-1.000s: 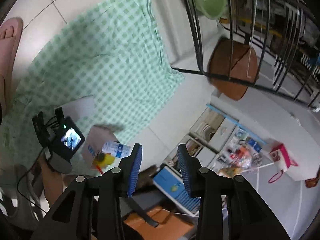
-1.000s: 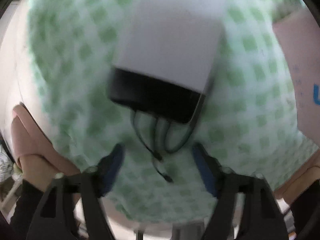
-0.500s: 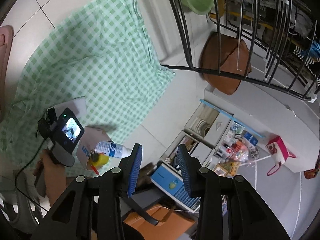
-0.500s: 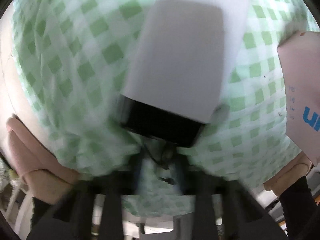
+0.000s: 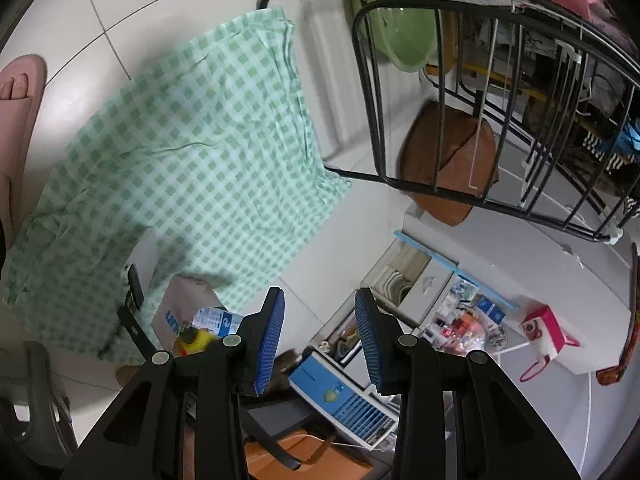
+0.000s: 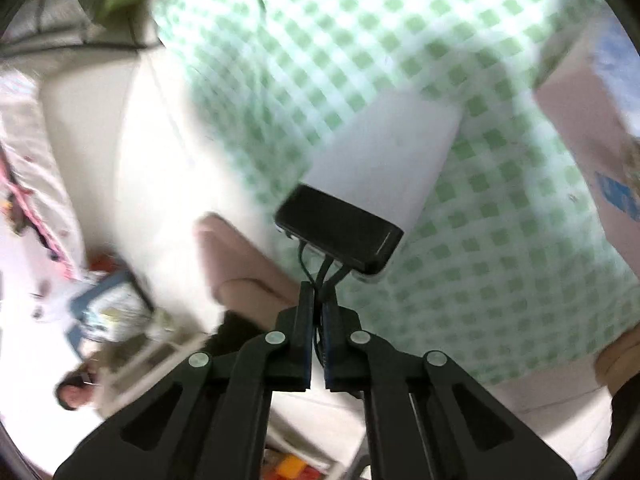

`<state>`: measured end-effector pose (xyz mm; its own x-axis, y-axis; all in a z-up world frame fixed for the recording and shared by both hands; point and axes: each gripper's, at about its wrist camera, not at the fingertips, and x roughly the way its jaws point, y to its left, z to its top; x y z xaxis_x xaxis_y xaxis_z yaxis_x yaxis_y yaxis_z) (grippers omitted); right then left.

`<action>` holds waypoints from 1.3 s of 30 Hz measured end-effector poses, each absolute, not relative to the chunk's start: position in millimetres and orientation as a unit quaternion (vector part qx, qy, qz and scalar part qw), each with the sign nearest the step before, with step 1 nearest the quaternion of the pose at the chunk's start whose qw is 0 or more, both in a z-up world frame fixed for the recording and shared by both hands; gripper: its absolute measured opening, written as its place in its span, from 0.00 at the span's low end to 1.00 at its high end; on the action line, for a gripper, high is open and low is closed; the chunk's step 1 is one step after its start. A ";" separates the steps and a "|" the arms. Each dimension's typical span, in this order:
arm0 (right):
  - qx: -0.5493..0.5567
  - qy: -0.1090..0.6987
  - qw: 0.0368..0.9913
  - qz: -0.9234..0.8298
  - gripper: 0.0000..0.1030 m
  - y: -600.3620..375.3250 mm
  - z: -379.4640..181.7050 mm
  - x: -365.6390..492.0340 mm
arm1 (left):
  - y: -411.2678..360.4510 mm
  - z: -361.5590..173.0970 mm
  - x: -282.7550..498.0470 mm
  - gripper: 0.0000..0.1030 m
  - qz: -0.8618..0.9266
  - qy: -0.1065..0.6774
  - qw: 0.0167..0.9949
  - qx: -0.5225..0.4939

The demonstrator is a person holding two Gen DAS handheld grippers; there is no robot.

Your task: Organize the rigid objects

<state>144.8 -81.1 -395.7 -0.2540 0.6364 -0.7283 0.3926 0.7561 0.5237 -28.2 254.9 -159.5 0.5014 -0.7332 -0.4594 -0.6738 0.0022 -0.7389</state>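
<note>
My right gripper [image 6: 318, 292] has its jaws closing, the pads pinched on the thin cables of a black device [image 6: 340, 236]. The device hangs from them, lifted above the green checked cloth [image 6: 400, 20]. A flat white box [image 6: 384, 152] lies on the cloth behind it. A cardboard box [image 6: 580, 120] stands at the right. In the left wrist view my left gripper [image 5: 318, 296] stands open with nothing between its fingers, above the floor. The same cardboard box [image 5: 180, 308] holds a bottle [image 5: 212, 318] and a yellow item [image 5: 192, 338].
A black wire rack [image 5: 480, 80] stands at the upper right, with a green basin [image 5: 388, 28] and a brown bag [image 5: 448, 168] behind it. White drawers [image 5: 420, 280] with small goods are at the lower right. A pink slipper [image 5: 20, 92] lies at the left of the cloth [image 5: 192, 152].
My right gripper shut on the black device's cables and rose, lifting the device off the white box. The left gripper kept its opening and barely moved.
</note>
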 end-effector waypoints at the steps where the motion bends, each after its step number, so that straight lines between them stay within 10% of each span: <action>1: 0.341 0.779 0.513 0.116 0.05 -90.8 -389.7 145.8 | 253.7 -159.7 -27.5 0.33 -0.030 0.498 0.504 -0.705; 20: 0.625 0.605 0.477 0.122 0.05 -244.5 -243.6 77.4 | 158.7 -167.6 29.7 0.33 -0.074 0.561 0.500 -0.655; 39: 0.752 0.472 0.460 -0.008 0.04 -278.2 -322.5 55.6 | 147.3 -171.8 30.7 0.33 -0.064 0.575 0.501 -0.643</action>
